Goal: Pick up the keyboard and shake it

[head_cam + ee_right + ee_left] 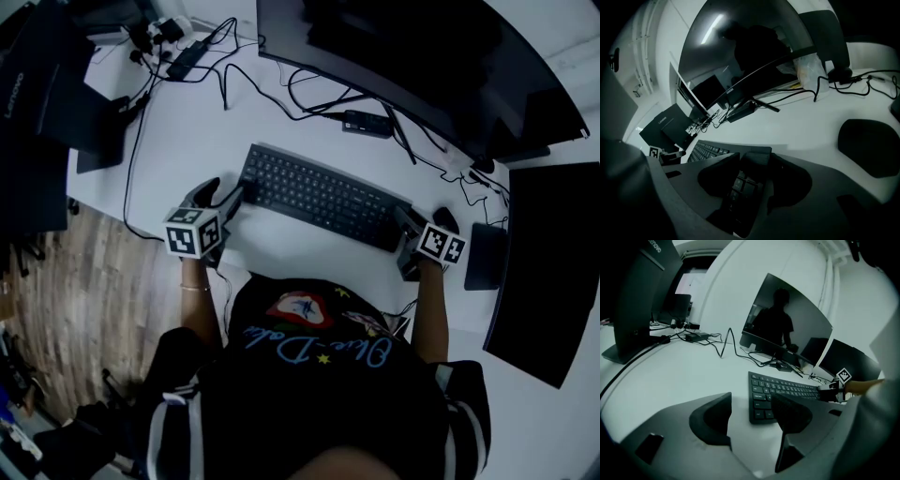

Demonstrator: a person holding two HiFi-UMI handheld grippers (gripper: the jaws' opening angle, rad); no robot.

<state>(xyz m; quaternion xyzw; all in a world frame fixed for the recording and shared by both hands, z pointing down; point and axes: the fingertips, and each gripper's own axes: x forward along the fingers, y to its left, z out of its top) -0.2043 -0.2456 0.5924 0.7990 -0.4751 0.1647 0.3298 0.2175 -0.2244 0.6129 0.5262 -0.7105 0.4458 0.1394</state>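
A black keyboard (319,197) lies flat on the white desk (197,131), slanting from upper left to lower right. My left gripper (225,194) is at its left end, open. In the left gripper view the jaws (752,404) stand wide over bare desk, and the keyboard (787,390) lies just ahead, its near corner behind the right jaw. My right gripper (417,225) is at the right end. In the right gripper view the keyboard's end (740,180) sits between the spread jaws (752,161), and the pads do not seem to press on it.
A curved monitor (422,66) stands behind the keyboard, with cables (281,94) and a small hub (366,124) before it. A black mouse (869,145) lies right of the right gripper. Dark screens stand at the left (37,94) and right (548,262). The desk's front edge is near my body.
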